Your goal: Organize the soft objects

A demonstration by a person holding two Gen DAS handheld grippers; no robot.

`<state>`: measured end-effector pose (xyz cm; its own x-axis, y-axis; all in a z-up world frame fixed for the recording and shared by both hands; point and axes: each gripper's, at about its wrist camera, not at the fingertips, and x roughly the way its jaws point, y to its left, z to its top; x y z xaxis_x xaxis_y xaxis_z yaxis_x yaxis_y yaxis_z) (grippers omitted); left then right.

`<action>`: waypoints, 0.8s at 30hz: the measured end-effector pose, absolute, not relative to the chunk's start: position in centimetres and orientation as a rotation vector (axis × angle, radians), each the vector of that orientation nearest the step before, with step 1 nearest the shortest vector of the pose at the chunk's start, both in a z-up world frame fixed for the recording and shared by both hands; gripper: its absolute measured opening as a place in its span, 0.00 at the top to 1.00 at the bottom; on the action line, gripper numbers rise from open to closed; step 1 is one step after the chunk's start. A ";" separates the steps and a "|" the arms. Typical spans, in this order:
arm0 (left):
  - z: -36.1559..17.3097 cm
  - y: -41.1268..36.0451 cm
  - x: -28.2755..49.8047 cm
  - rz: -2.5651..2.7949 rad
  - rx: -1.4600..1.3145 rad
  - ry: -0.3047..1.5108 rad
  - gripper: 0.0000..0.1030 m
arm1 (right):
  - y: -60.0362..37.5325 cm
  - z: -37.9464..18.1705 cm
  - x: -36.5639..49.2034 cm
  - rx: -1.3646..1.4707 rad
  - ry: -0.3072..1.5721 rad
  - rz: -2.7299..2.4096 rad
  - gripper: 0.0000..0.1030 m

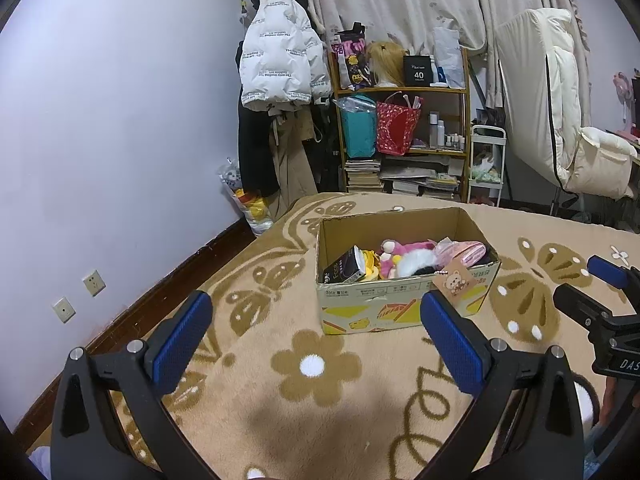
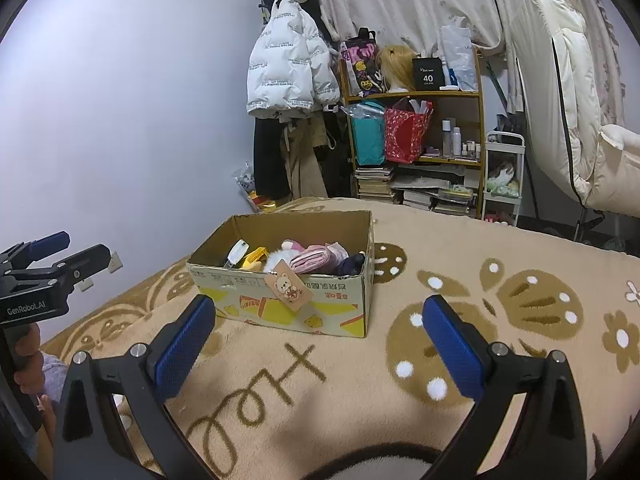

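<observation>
Nearest, the left gripper [image 1: 316, 344] and right gripper [image 2: 320, 344] both hover empty over the blanket [image 2: 360, 380], fingers spread apart. Ahead lies the cardboard box [image 1: 400, 296] holding the soft toys [image 1: 404, 258], its long axis crosswise, more squarely before the left gripper.

Dim, even indoor light, soft shadows on the blanket [image 1: 360, 420], strong fisheye bending, dark corners.

Box of soft toys ahead on the bed.
My left tongs [image 1: 316, 334] gape empty before the cardboard box [image 1: 404, 304]; a bear tag [image 1: 456, 285] hangs outside.
</observation>
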<state>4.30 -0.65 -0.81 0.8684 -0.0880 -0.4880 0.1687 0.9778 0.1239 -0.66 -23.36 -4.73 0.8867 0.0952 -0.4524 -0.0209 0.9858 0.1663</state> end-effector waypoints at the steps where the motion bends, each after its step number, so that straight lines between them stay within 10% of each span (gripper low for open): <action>1: -0.8 -0.7 4.3 -0.135 0.162 0.505 0.00 | -23.4 -4.7 -0.7 0.161 0.475 0.061 0.00; 24: -1.3 -1.3 4.2 -0.158 0.203 0.524 0.00 | -23.2 -5.0 -0.6 0.152 0.474 0.062 0.00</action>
